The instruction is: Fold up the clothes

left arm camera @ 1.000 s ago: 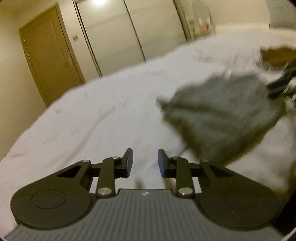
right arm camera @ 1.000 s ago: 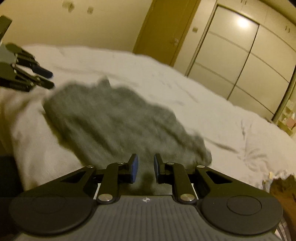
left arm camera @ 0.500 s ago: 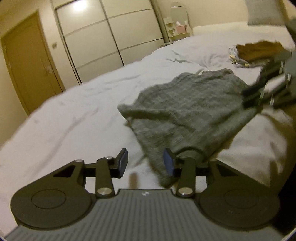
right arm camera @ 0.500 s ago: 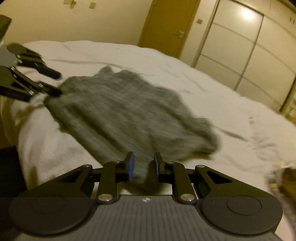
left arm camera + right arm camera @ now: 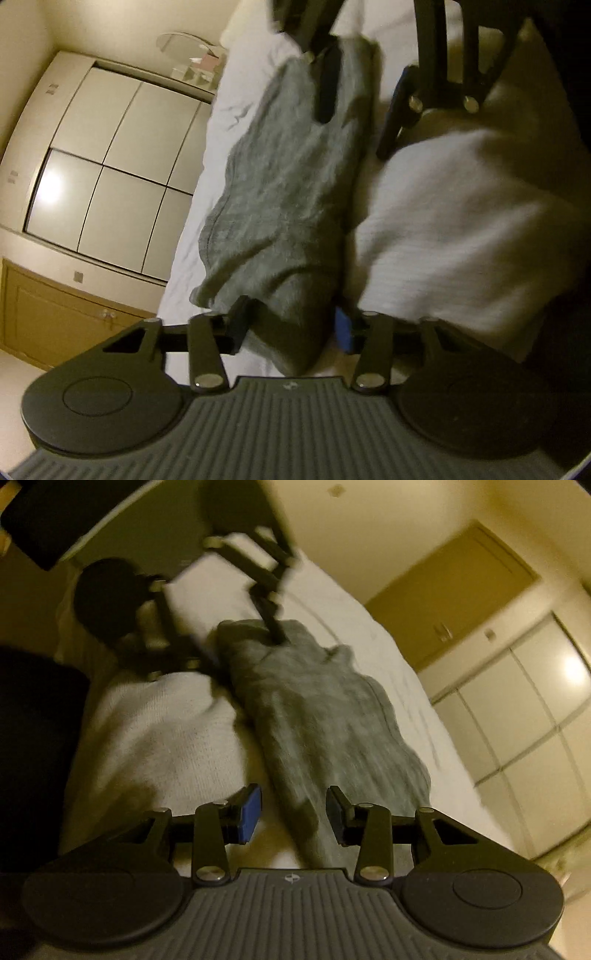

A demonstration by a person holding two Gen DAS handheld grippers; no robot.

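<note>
White bed (image 5: 207, 206) fills the scene, with the pale wardrobe (image 5: 110, 162) beyond its far side and a brown door (image 5: 454, 587) beside that. On the bed, at its near edge, lies the grey knitted garment (image 5: 291, 192), stretched long between both tools, its inner edge right against a white ribbed blanket (image 5: 454, 229). Left gripper (image 5: 291, 328) sits at one end of the garment, fingers spread wide, the cloth bunched in the gap but not pinched. Right gripper (image 5: 293, 814) is at the opposite end, fingers also apart, with a grey corner lying loose between them. Everything's blurred, so finer contact is hard to call.
</note>
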